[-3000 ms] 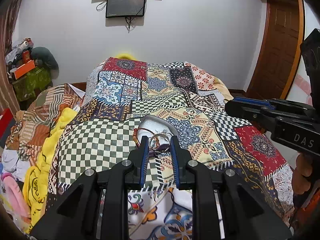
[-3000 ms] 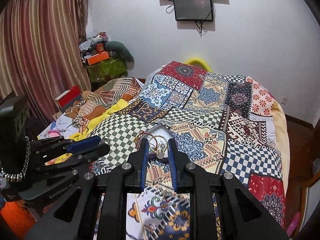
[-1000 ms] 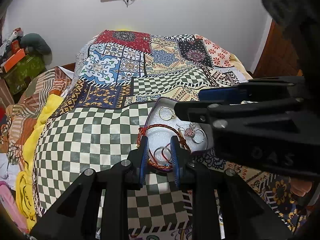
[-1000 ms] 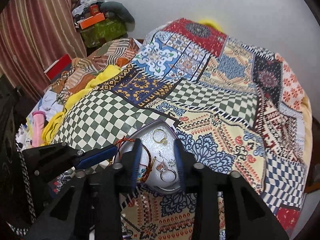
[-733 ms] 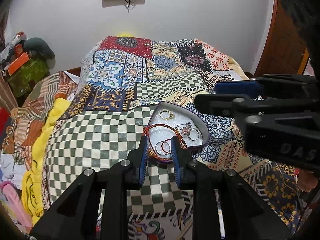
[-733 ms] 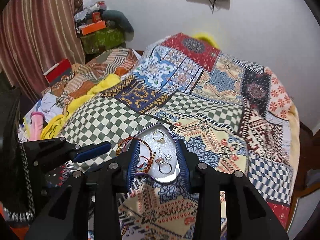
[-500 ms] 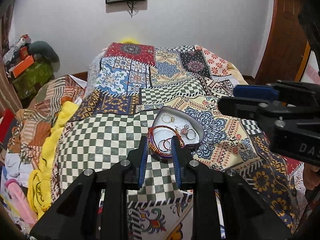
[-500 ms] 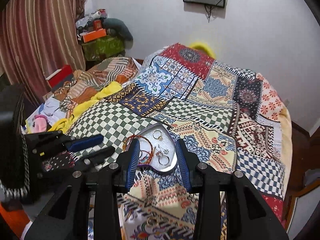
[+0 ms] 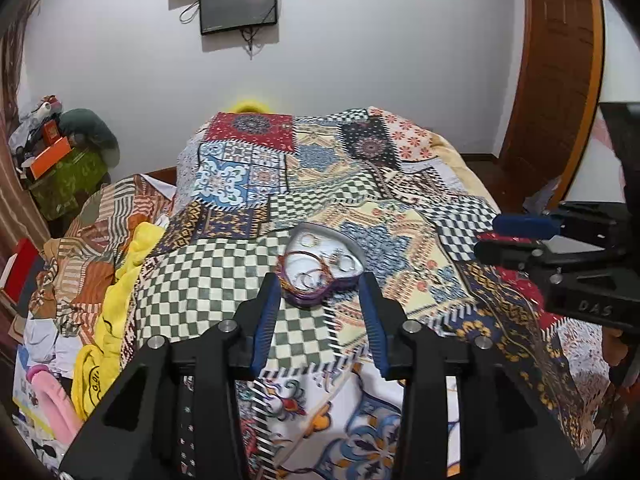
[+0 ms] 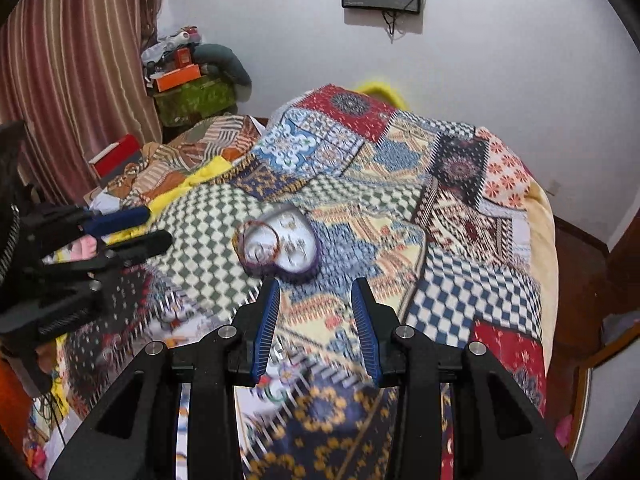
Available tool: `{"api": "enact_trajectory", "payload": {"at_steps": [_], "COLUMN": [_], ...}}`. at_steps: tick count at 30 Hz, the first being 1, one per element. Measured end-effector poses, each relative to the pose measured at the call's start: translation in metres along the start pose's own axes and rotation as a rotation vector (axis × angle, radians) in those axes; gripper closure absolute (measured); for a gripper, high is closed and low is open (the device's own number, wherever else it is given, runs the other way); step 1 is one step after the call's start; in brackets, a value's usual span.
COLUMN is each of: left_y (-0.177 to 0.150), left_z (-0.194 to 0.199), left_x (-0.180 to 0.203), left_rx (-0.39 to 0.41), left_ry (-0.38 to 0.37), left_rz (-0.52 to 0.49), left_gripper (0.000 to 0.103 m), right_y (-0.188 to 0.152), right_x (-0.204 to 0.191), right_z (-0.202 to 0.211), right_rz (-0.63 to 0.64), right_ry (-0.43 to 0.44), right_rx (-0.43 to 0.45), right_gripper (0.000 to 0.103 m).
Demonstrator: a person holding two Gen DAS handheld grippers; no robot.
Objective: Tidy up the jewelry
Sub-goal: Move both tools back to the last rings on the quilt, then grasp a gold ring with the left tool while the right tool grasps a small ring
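A heart-shaped jewelry tray [image 9: 305,301] with a purple rim lies on the patchwork bedspread [image 9: 208,280]. It holds a red thread bracelet [image 9: 298,255], a gold ring [image 9: 308,240] and other small rings. My left gripper [image 9: 319,284] hovers short of the tray, its jaws opening with nothing between them. My right gripper [image 10: 316,286] also hangs back from the tray [image 10: 305,275], open and empty. In the right wrist view the bracelet [image 10: 256,223] lies over the tray's left lobe. Each gripper shows at the edge of the other's view: the right gripper [image 9: 520,236] and the left gripper [image 10: 124,228].
Yellow cloth [image 9: 120,280] and crumpled clothes [image 9: 80,240] lie along the bed's left side. A green box [image 10: 192,100] with orange boxes on it stands by the striped curtain [image 10: 60,80]. A wooden door [image 9: 556,80] is at the right, a wall screen [image 9: 238,4] behind the bed.
Both grippers drew back and up from the tray, which now looks smaller and farther off. The left jaws have spread wider; the jewelry stays in the tray.
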State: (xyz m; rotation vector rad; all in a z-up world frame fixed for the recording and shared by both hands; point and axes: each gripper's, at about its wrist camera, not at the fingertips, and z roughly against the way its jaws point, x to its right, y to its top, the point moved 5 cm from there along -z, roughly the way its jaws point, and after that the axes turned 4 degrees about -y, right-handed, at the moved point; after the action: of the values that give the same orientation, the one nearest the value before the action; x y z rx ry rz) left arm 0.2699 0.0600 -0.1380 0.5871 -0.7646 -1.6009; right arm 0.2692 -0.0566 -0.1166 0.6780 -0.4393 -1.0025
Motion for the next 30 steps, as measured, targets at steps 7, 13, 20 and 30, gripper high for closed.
{"api": "enact_trajectory", "payload": {"at_steps": [7,13,20,30], "left_y": [-0.023,-0.042,-0.058,-0.059], "left_z": [-0.023,-0.06,-0.098,-0.106], "left_x": [0.034,0.065,0.081,0.075], "left_rx": [-0.084,-0.167,-0.248,-0.231], "left_ry": [-0.05,-0.096,-0.076,-0.157], "left_rz": [-0.047,-0.083,-0.137,-0.079], "left_gripper": [0.063,0.063,0.063,0.078], "right_y": [-0.036,-0.053,-0.068,-0.073], "right_x": [0.012,0.025,0.038,0.04], "right_z": [0.001,-0.005,-0.013,-0.021], "right_rz": [-0.01,-0.051,-0.109,-0.13], "right_ry": [-0.019,-0.005,0.024,0.052], "right_rx": [-0.044,-0.076,-0.101,-0.107], "right_gripper": [0.069,0.069,0.069,0.069]}}
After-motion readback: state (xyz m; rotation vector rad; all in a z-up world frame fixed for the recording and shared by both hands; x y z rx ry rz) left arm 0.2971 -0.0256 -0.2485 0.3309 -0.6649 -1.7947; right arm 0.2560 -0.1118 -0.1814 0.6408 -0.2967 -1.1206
